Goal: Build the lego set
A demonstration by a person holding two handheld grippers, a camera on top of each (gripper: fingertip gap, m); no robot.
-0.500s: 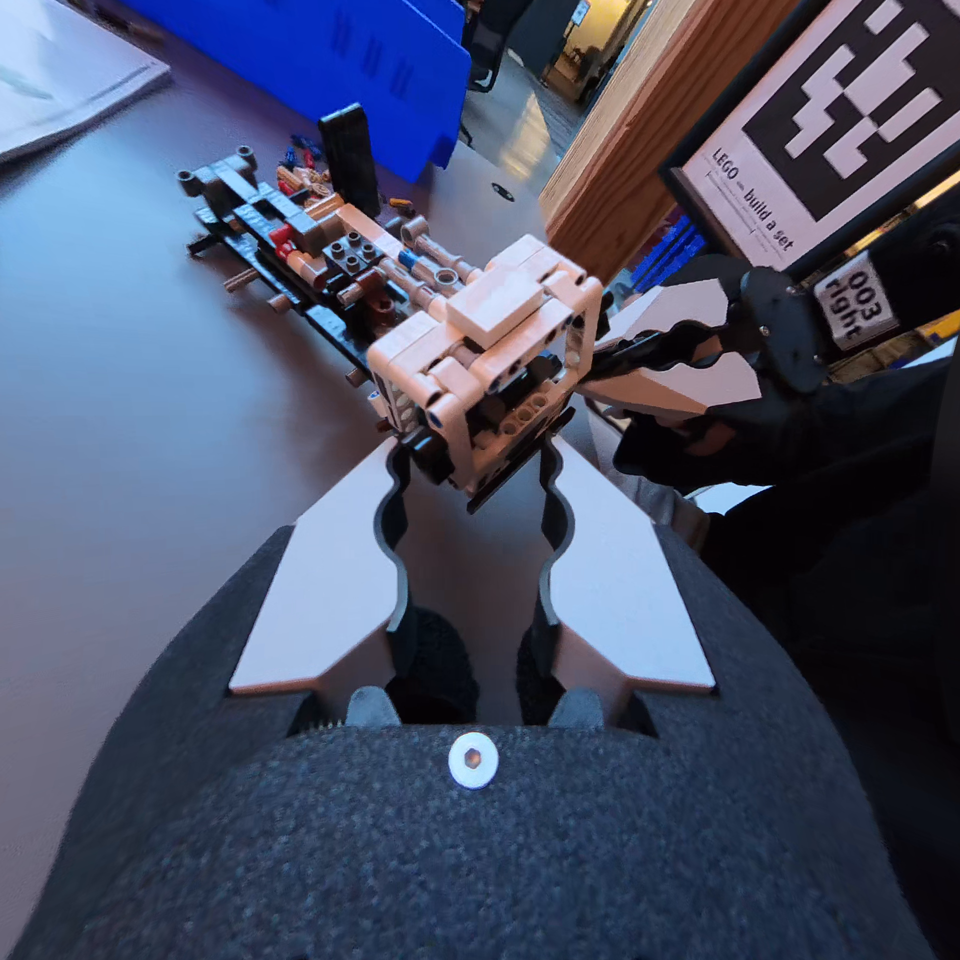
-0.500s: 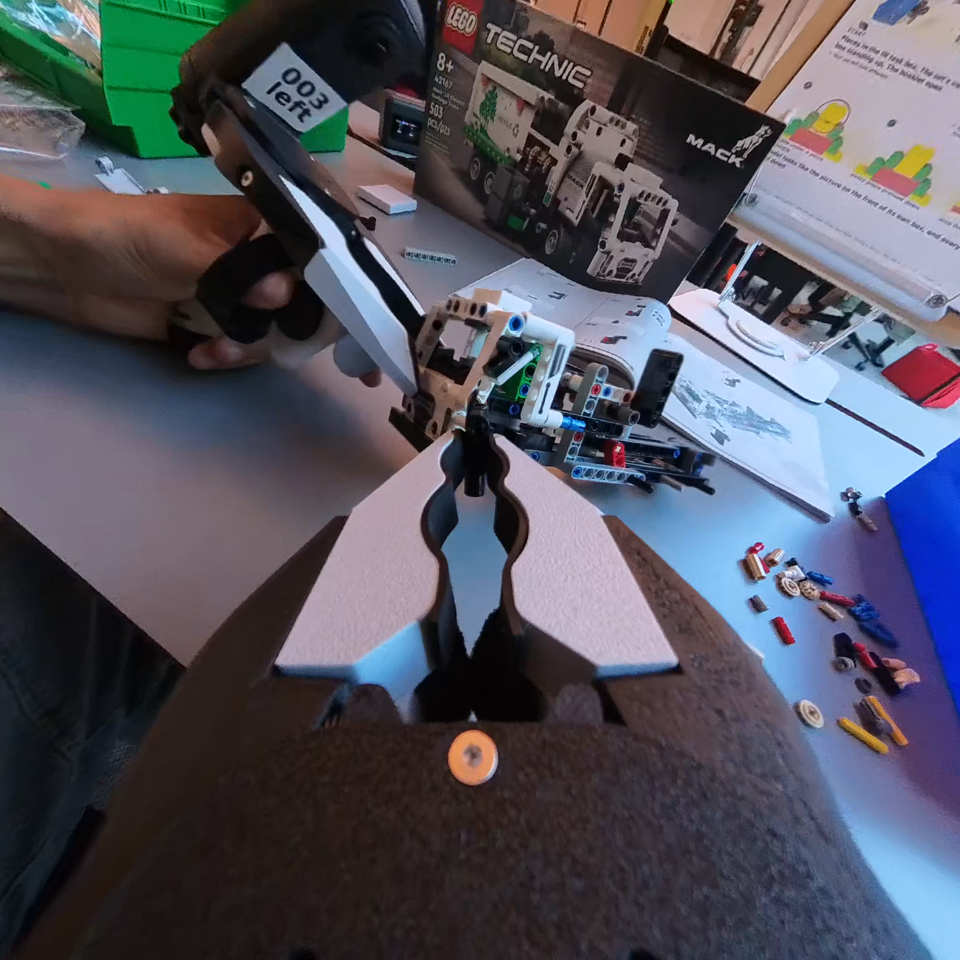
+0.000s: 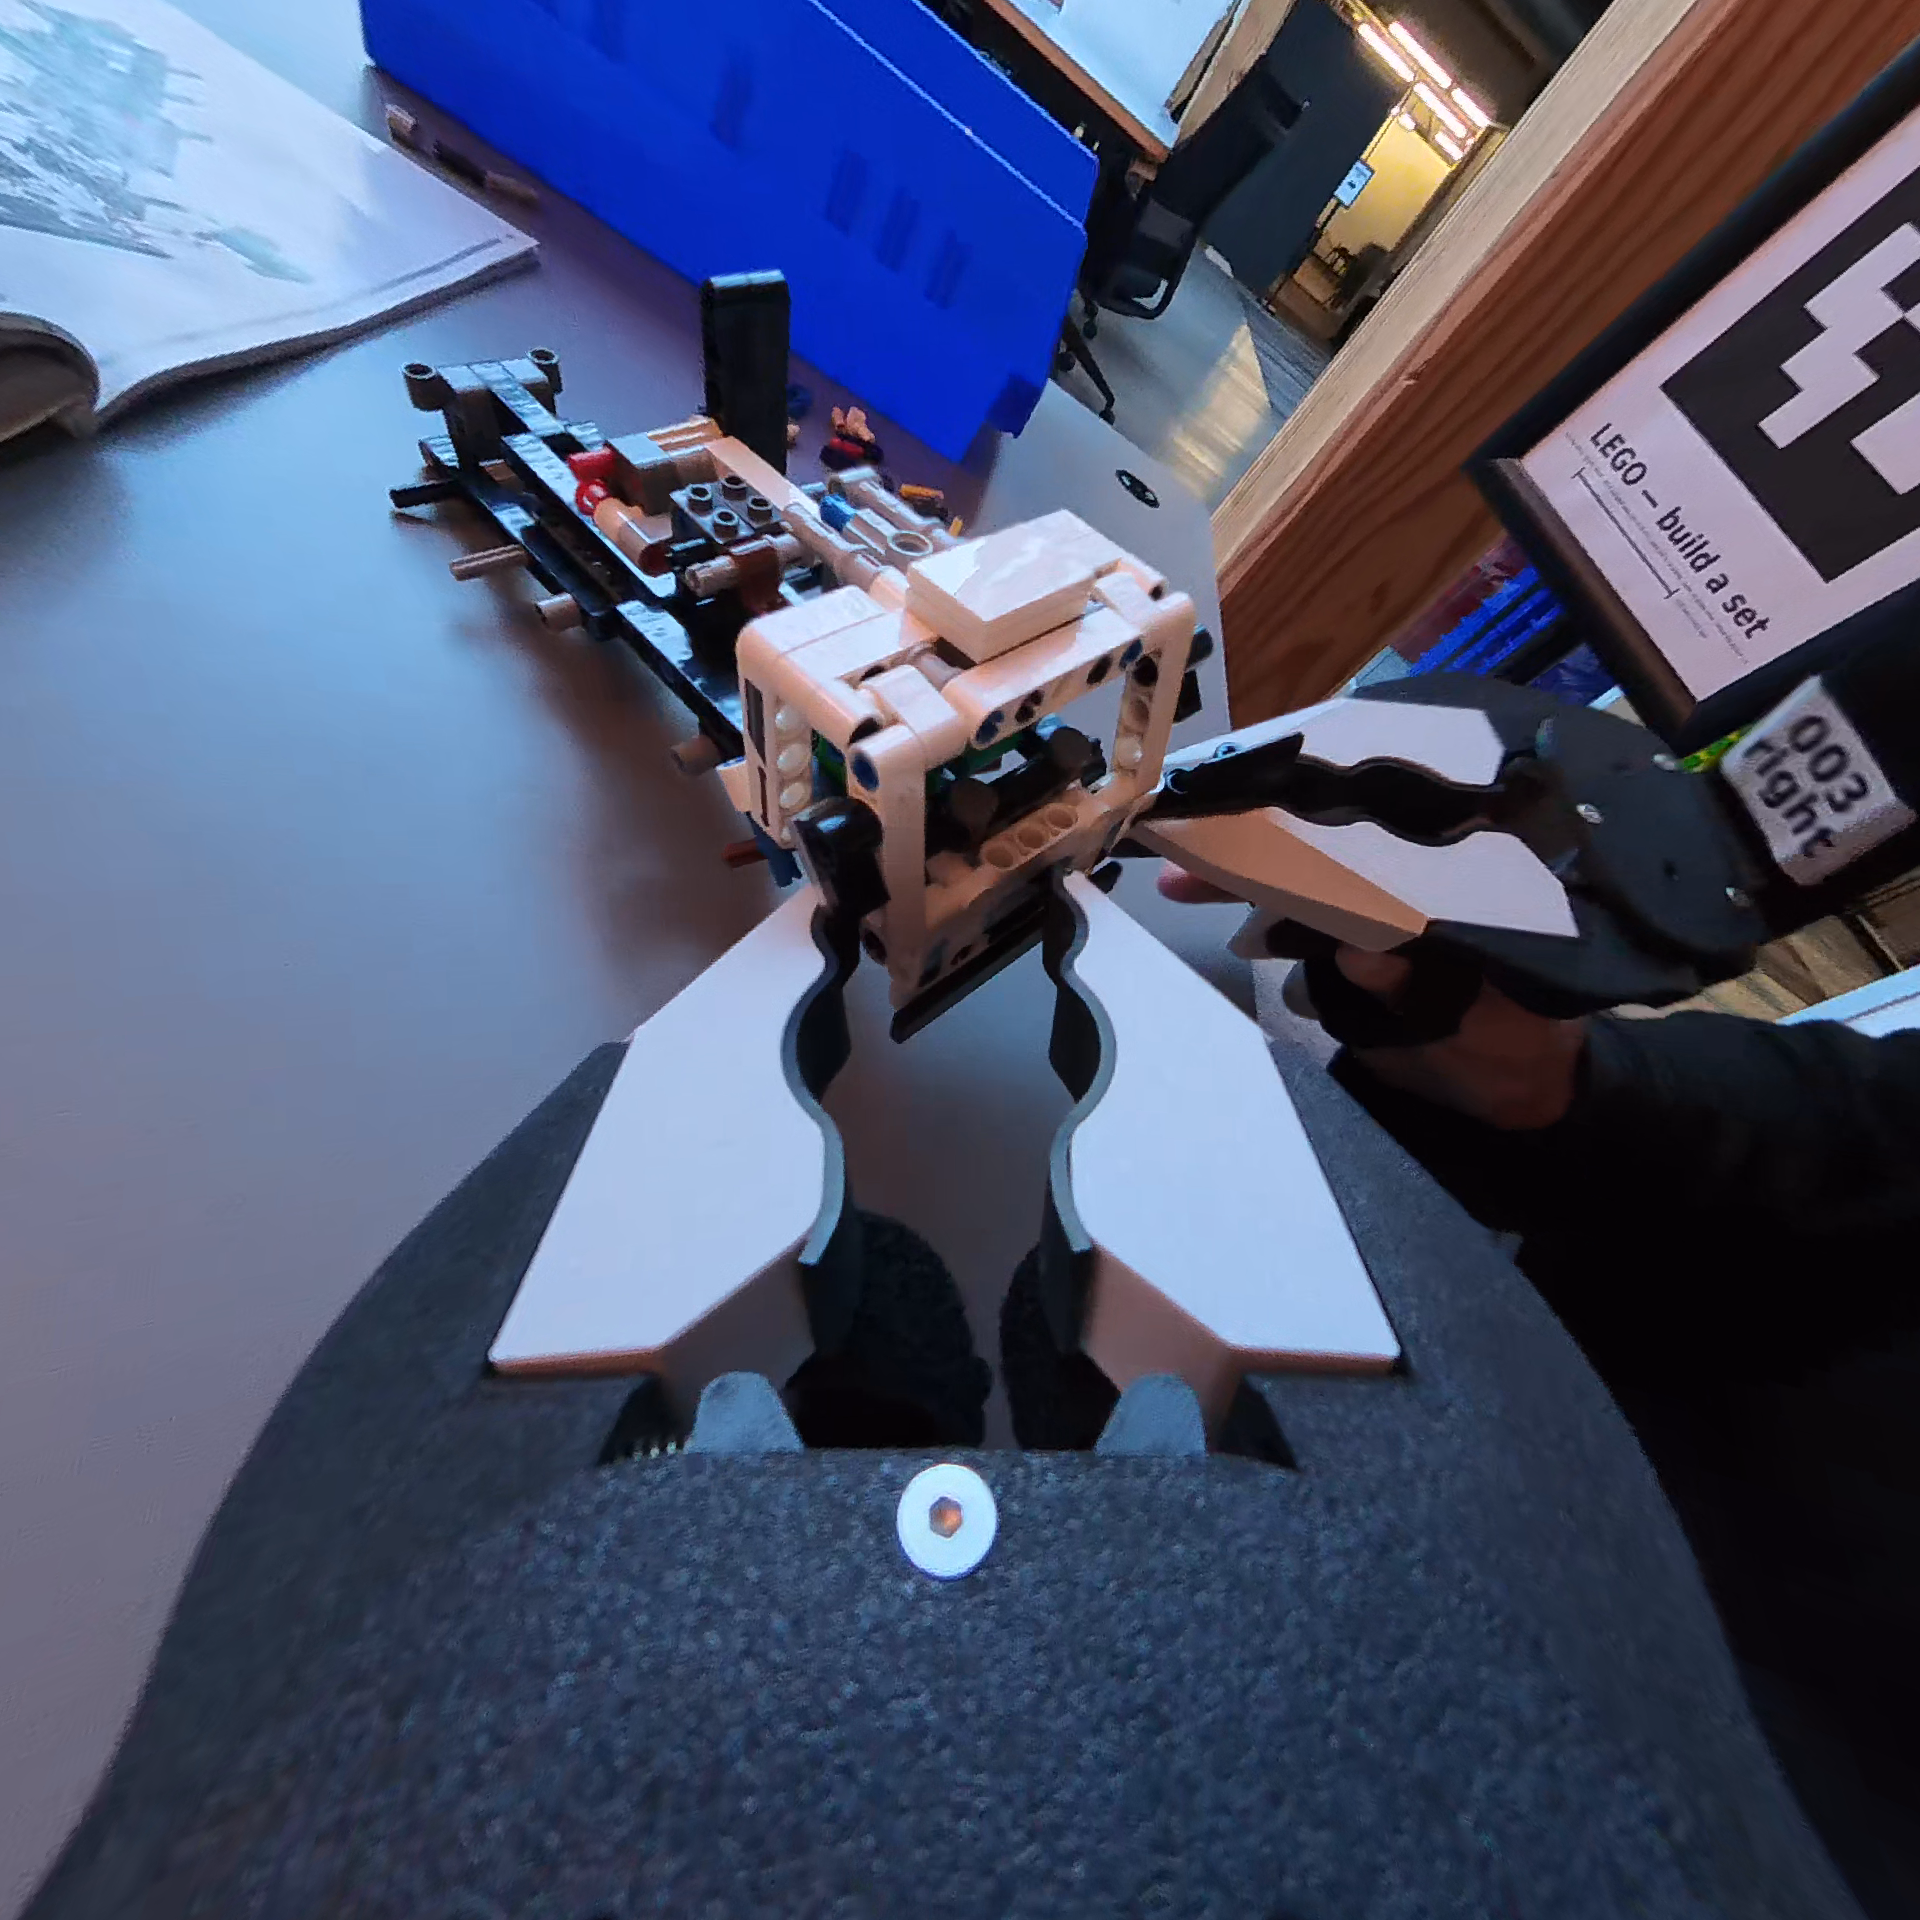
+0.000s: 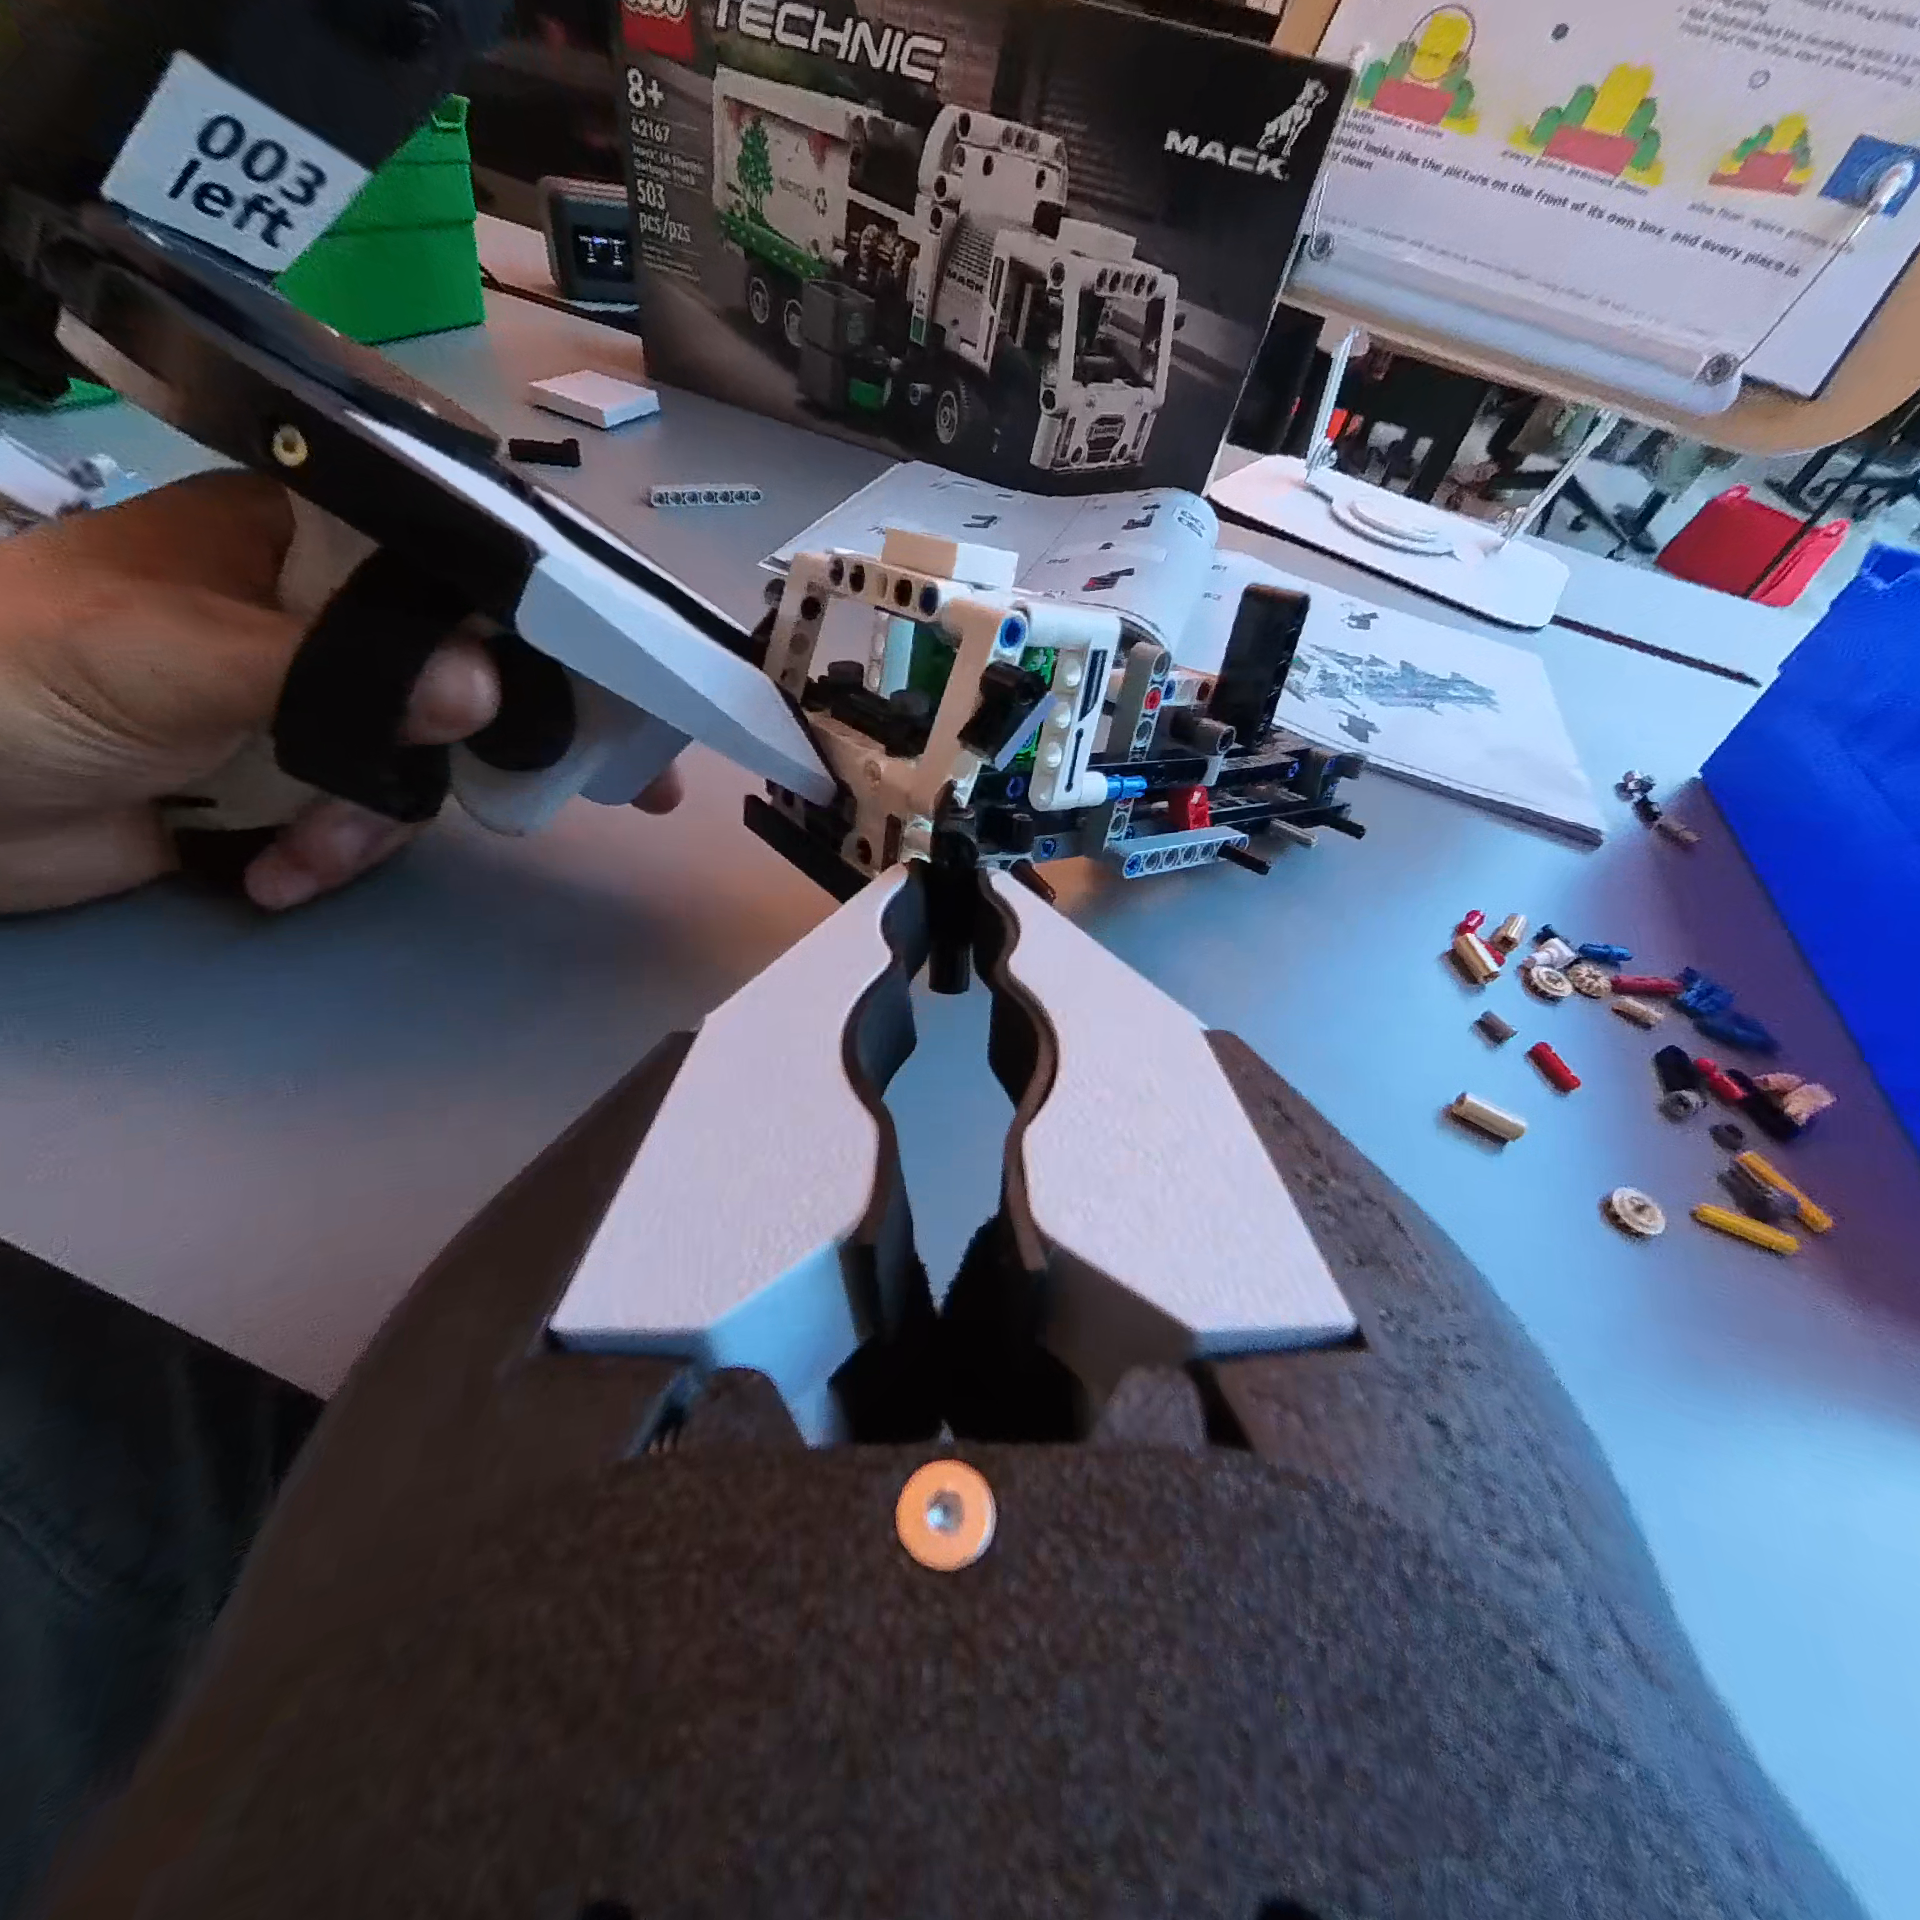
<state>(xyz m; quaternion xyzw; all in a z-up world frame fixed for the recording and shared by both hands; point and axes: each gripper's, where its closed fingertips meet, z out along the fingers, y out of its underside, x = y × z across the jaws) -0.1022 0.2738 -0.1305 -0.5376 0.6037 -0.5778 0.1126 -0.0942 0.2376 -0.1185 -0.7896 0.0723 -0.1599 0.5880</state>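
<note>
The half-built lego truck [image 3: 966,707] has a white cab frame and a long black chassis that rests on the table. My left gripper [image 3: 951,925] is shut on the lower front of the cab. It comes in from the left in the right wrist view [image 4: 810,769]. My right gripper [image 4: 948,909] is shut on a small black pin piece [image 4: 948,945], whose tip touches the lower side of the cab [image 4: 935,675]. In the left wrist view the right gripper [image 3: 1174,805] comes in from the right against the cab's side.
A blue bin [image 3: 748,135] and an open instruction booklet [image 3: 208,208] lie behind the model. The set's box [image 4: 966,239] and a green bin [image 4: 405,239] stand at the back. Several loose small pieces [image 4: 1621,1039] lie to the right. A wooden post [image 3: 1455,312] stands at the right. My hands' fingertips stand some 5 centimetres from each other.
The cab now sits more level and the chassis lies flatter on the table. Both grippers keep the same holds and have shifted only slightly.
</note>
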